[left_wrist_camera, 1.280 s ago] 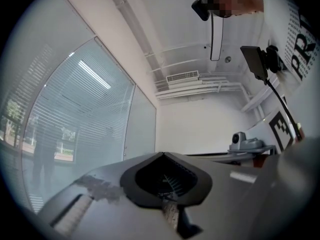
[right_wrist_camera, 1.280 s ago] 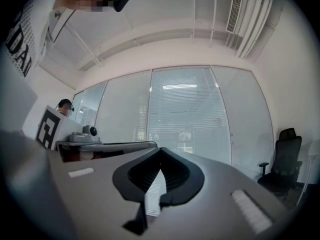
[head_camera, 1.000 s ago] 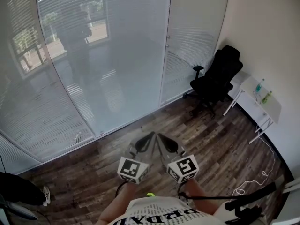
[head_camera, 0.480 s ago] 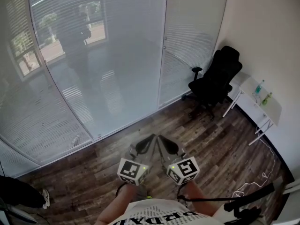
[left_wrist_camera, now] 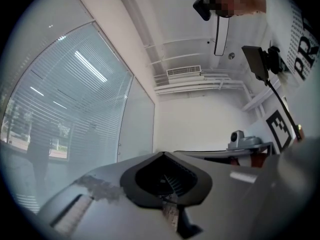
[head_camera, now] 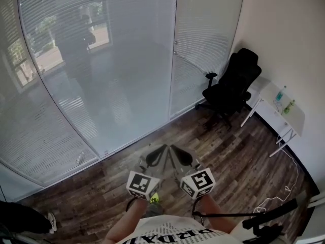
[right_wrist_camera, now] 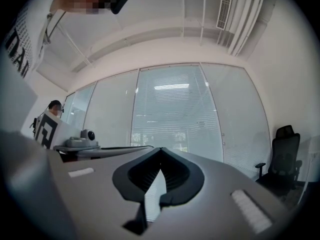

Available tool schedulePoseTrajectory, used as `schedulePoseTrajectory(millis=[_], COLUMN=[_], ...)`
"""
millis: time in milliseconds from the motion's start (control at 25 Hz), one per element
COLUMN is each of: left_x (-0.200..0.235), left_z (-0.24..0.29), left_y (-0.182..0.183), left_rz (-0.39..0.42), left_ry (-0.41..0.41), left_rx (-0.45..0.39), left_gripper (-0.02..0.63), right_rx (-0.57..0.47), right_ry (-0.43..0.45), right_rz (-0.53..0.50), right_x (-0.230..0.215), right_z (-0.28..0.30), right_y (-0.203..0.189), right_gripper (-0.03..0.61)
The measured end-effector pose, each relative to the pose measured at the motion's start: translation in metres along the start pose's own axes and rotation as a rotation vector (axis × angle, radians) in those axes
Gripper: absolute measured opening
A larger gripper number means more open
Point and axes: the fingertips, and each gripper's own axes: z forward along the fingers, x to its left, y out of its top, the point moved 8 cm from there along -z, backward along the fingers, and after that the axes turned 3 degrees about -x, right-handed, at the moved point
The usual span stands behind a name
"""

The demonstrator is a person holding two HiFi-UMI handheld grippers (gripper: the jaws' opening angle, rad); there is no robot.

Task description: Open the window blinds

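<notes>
The window blinds (head_camera: 101,60) hang shut behind a tall glass wall that fills the left and middle of the head view. They also show in the left gripper view (left_wrist_camera: 65,99) and straight ahead in the right gripper view (right_wrist_camera: 175,114). My left gripper (head_camera: 162,147) and right gripper (head_camera: 172,148) are held side by side in front of my body, pointing at the glass wall over the wooden floor. Both are shut with nothing between their jaws, and both are well short of the glass. No cord or wand for the blinds can be made out.
A black office chair (head_camera: 233,88) stands by the right end of the glass wall. A white table (head_camera: 294,121) with bottles is against the right wall. A white cable (head_camera: 277,197) lies on the floor, and a black stand (head_camera: 269,222) is at bottom right.
The glass wall and its frame have drifted left in the head view as I moved across the room. Both grippers keep the same pose and stay shut.
</notes>
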Motion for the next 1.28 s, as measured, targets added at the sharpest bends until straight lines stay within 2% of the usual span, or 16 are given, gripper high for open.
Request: schedulePoseTrajectory(millis=[320, 880, 1280], left_x=[0.044, 0.110, 0.153], left_z=[0.020, 0.057, 0.099], left_y=[-0.003, -0.007, -0.027], left_rz=[-0.001, -0.023, -0.037], left_ry=[0.000, -0.021, -0.042], left_rx=[0.005, -0.032, -0.026], left_gripper=[-0.009, -0.009, -0.009], right_rx=[-0.004, -0.006, 0.014], right_ry=[-0.006, -0.032, -0.056], right_rz=[0.010, -0.040, -0.053], right_x=[-0.014, -0.038, -0.075], right_z=[0.047, 0.116, 0.162], right_y=[-0.007, -0.009, -0.027], right_gripper=[0.005, 0.005, 0.005])
